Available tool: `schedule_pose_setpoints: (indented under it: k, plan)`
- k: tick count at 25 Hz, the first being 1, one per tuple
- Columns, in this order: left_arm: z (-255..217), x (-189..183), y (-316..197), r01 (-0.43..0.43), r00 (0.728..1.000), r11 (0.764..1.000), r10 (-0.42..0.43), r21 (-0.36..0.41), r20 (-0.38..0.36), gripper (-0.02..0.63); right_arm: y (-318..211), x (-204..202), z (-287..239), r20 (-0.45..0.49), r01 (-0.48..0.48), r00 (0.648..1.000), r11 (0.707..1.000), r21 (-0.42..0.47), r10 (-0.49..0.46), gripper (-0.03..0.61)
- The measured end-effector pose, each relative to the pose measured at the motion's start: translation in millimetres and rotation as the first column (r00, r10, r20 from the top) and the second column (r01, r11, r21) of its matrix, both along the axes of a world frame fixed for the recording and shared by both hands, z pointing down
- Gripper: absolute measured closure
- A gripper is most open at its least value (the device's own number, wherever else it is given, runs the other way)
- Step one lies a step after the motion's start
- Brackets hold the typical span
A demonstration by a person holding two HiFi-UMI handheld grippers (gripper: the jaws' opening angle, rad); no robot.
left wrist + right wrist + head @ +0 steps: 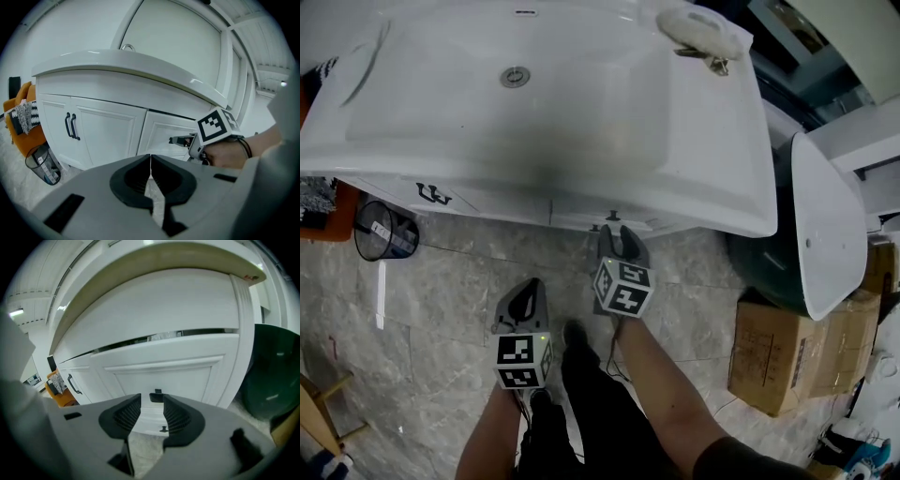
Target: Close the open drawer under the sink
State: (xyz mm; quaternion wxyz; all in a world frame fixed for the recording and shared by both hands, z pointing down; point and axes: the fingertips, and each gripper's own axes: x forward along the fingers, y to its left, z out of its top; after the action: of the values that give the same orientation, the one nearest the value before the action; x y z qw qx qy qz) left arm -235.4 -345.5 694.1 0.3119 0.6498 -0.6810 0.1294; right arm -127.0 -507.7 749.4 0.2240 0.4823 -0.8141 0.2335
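On your left, a round black wire bin (384, 234) stands on the floor by the white cupboard (103, 136). Your left gripper (150, 161) is squeezed tight with nothing in it. Your right gripper (152, 401) is let go, and a small black knob (156, 395) sits between its tips. That knob is on the white drawer (164, 366) under the white sink (712, 187). The drawer sticks out a crack.

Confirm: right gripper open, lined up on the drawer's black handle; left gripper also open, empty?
No: the left gripper is shut, jaws together and empty, as the left gripper view shows. The right gripper is open, lined up on the drawer's black handle.
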Motion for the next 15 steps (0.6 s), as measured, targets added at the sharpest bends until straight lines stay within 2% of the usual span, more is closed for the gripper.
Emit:
schedule_pose_setpoints:
  k: [9, 15]
  plan:
    - [-73.5, 0.8, 55.2, 0.0, 1.0, 0.998, 0.0, 0.062, -0.006, 0.598, 71.9, 16.5, -85.7, 0.03, -0.012, 0.999, 0.998, 0.062, 0.01, 0.439]
    - [-122.9, 15.0, 106.2, -0.033, 0.999, 0.995, 0.036, 0.098, -0.024, 0.598, 130.3, 30.3, -148.2, 0.077, -0.01, 0.997, 0.996, 0.091, 0.003, 0.453]
